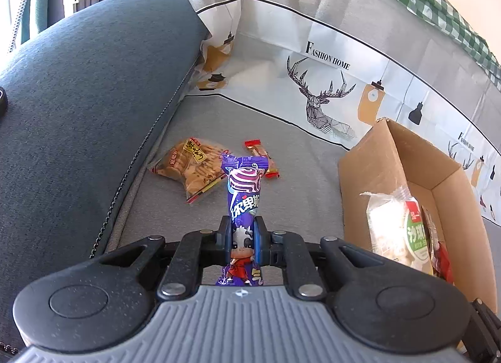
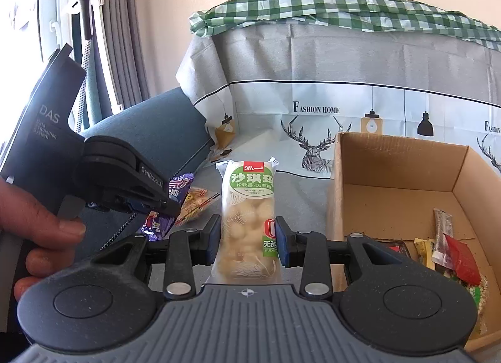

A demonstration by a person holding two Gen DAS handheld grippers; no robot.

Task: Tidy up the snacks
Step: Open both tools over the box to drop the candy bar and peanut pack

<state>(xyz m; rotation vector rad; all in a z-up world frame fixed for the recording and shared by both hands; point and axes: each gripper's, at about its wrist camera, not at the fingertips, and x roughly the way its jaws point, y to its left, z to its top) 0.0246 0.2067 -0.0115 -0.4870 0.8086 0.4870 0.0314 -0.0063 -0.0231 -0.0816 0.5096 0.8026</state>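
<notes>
Snacks: several are lying boxed in the cardboard box [image 2: 397, 203]; you are clamping a purple packet [image 1: 244, 194] in the left gripper [image 1: 243, 239] and a sachima pack [image 2: 249, 219] in the right gripper [image 2: 248, 237], while two are waiting at 12 o'clock, a cracker bag [image 1: 191, 166] and a red bar [image 1: 261, 158].

Sunlit grey sofa [image 1: 219, 119], deer-print cover [image 2: 313, 144], grey curtains [image 2: 125, 34].

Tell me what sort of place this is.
Probably a home living room: the snacks lie on a sofa seat with a dark blue cushion, draped in a printed "Fashion Home" cover. Curtains hang by a window, and a cardboard box sits on the seat.
</notes>
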